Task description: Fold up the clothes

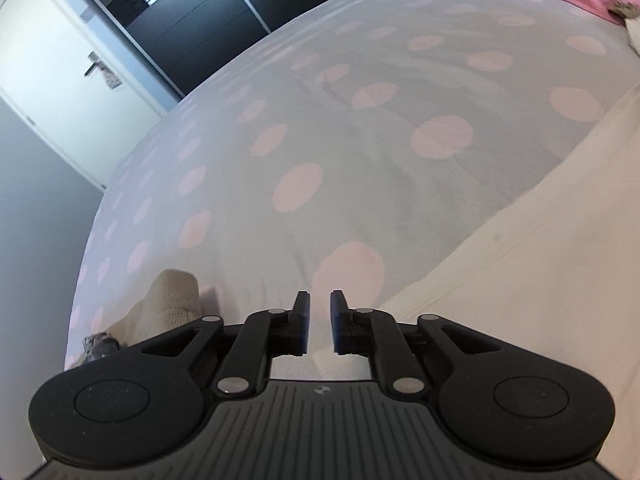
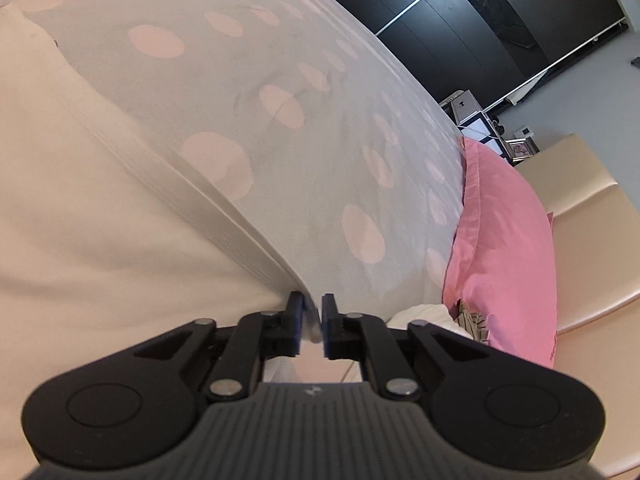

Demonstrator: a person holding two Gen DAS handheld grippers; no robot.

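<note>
We see the cream garment (image 2: 100, 220) lying flat on the dotted duvet (image 2: 280, 128), its hemmed edge running into our right gripper (image 2: 311, 312), which pinches that edge. Our left gripper (image 1: 319, 314) hovers at the garment's near-left edge, fingers slightly spread, gripping nothing. A pink pillow (image 2: 504, 240) sits far right.
</note>
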